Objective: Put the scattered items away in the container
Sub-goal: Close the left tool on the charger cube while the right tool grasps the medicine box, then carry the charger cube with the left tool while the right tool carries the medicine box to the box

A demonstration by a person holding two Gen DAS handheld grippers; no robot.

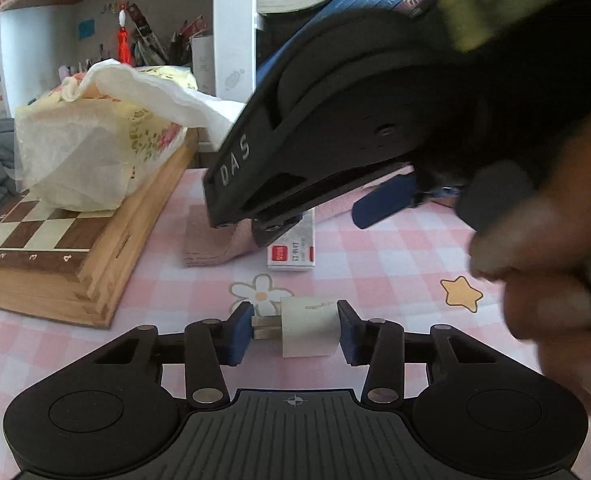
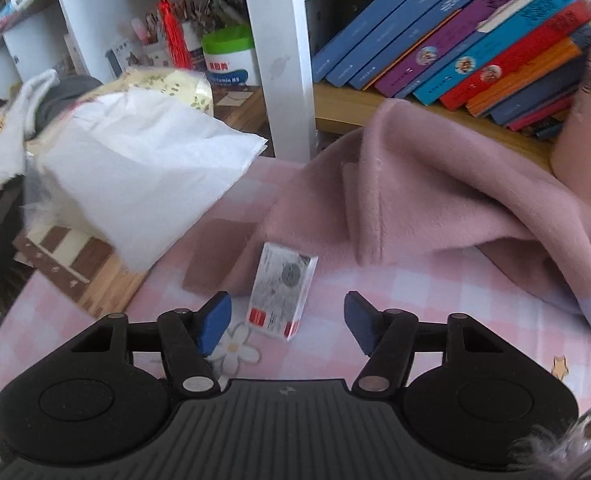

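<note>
Jaws of left gripper [image 1: 295,330] bracket white plug [image 1: 307,326].

Surface [image 2: 375,320] covered by pink-and-white check cloth with flower and star prints. Wooden chessboard box [image 1: 55,256] at left edge — a bag of floral-printed tissue packs [image 1: 95,148] sits on it, a white tissue sheet [image 2: 143,184] hanging off. Pink fleece garment [image 2: 435,200] heaped at the back. Behind: white shelf upright [image 2: 279,48], row of leaning books [image 2: 475,40], green-lidded tub [image 2: 229,60], red tassel [image 2: 173,36] hanging
</note>
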